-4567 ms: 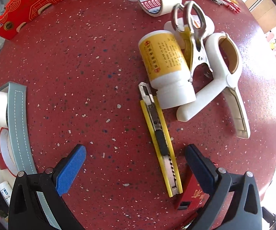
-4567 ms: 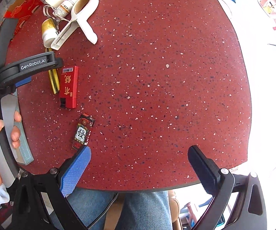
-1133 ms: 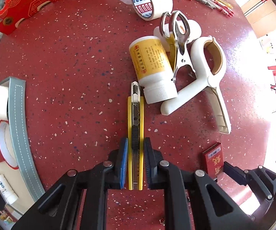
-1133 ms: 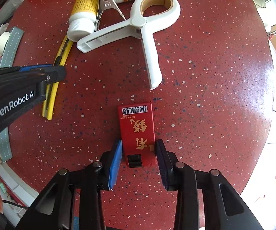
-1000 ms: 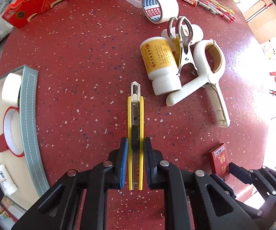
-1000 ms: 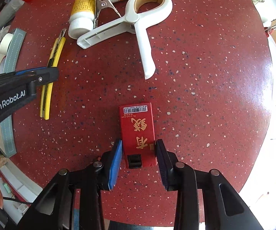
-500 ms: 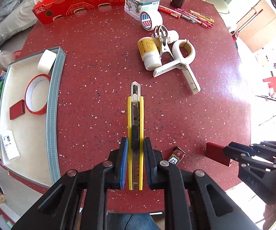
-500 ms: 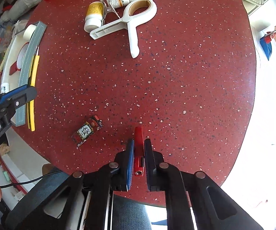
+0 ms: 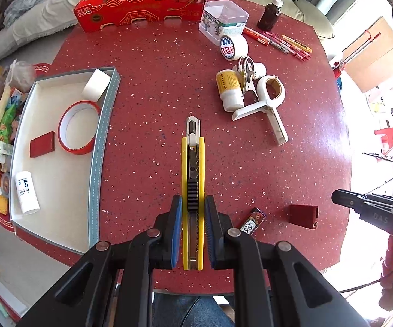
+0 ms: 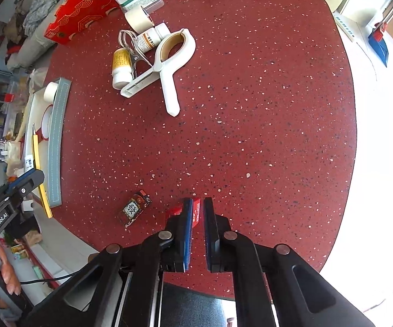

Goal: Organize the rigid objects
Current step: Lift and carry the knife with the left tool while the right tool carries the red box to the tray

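My left gripper [image 9: 193, 201] is shut on a yellow utility knife [image 9: 193, 150] and holds it high over the red table; the blade end points away from me. In the right wrist view the knife [image 10: 37, 163] hangs beside the grey tray [image 10: 56, 141]. My right gripper [image 10: 197, 204] has its jaws almost together. The flat red box [image 10: 176, 209] shows small beyond its tips and sticks out past the left finger. In the left wrist view the red box [image 9: 304, 216] sits apart from the right gripper [image 9: 341, 199]. I cannot tell whether it rests on the table.
A small patterned lighter [image 9: 251, 223] lies near the table's front edge. Mid-table are a white clamp [image 9: 267, 103], two pill bottles and a metal clip. The grey tray [image 9: 98, 163] holds tape rolls, a red box and a white bottle. Tape, pens and a red carton [image 9: 142, 11] sit behind.
Both grippers have risen, so the table looks farther off. The left carried the knife up. The right jaws closed on the red box edge-on; it now shows smaller, beyond the tips.
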### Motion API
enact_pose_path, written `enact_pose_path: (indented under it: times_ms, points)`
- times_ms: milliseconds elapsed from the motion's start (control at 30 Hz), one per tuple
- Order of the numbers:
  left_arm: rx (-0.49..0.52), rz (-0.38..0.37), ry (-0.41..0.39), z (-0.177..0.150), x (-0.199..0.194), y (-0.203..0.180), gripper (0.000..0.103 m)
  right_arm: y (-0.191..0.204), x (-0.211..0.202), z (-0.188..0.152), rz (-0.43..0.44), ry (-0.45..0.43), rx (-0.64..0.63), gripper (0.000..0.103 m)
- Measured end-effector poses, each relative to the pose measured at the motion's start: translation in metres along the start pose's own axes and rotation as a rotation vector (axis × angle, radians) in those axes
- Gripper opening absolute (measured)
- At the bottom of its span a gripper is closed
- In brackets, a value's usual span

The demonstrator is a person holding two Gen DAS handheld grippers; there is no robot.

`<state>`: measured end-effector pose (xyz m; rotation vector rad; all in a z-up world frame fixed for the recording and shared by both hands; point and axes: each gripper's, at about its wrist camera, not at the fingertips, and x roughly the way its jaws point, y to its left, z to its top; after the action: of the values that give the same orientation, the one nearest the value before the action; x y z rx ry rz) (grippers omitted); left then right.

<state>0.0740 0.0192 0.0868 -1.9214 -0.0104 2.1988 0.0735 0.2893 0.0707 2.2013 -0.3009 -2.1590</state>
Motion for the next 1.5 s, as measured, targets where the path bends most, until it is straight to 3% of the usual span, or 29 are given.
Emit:
enact_pose_path:
  times_ms: [133,233,300,367,400,567,667,800,900,933,967,1100,1300,1500]
  points:
    - [0.008,0.003,0.007,0.0,0.0,-0.001,0.017,-0.004,0.002,-0.006,-0.007,0.019,0.008,0.009]
    - [0.008,0.003,0.014,-0.002,0.0,0.001,0.017,0.011,0.019,-0.012,-0.052,0.058,-0.087,0.01]
    - [0.009,0.004,0.013,-0.004,-0.001,0.002,0.017,0.022,0.026,-0.02,-0.102,0.071,-0.182,0.018]
    - [0.0,0.007,0.02,-0.006,-0.001,0.005,0.017,0.032,0.032,-0.029,-0.095,0.05,-0.26,0.085]
    - [-0.008,0.006,0.023,-0.007,-0.001,0.006,0.017,0.038,0.034,-0.033,-0.08,0.038,-0.312,0.088]
    - [-0.031,-0.002,0.031,-0.013,-0.004,0.014,0.017,0.076,0.061,-0.044,-0.22,0.009,-0.653,0.088]
    - [-0.036,0.0,0.039,-0.017,-0.009,0.018,0.017,0.089,0.087,-0.044,-0.231,0.048,-0.795,0.085]
    - [-0.04,0.02,0.053,-0.023,-0.016,0.023,0.017,0.102,0.115,-0.046,-0.234,0.111,-0.905,0.073]
    - [-0.046,0.036,0.062,-0.026,-0.017,0.027,0.017,0.109,0.115,-0.05,-0.252,0.092,-0.94,0.065]
    - [-0.048,0.04,0.064,-0.027,-0.017,0.027,0.017,0.113,0.114,-0.052,-0.259,0.086,-0.938,0.047]
    - [-0.052,0.044,0.062,-0.026,-0.017,0.028,0.017,0.113,0.114,-0.053,-0.29,0.085,-0.919,0.036]
    - [-0.062,0.058,0.037,-0.023,-0.022,0.029,0.017,0.104,0.098,-0.055,-0.275,0.072,-0.744,0.036]
    - [-0.077,0.08,-0.035,-0.021,-0.041,0.037,0.017,0.085,0.051,-0.047,-0.107,-0.001,-0.406,0.036]
    - [-0.121,0.112,-0.077,-0.025,-0.054,0.073,0.017,0.131,0.02,-0.033,-0.043,-0.092,-0.383,0.036]
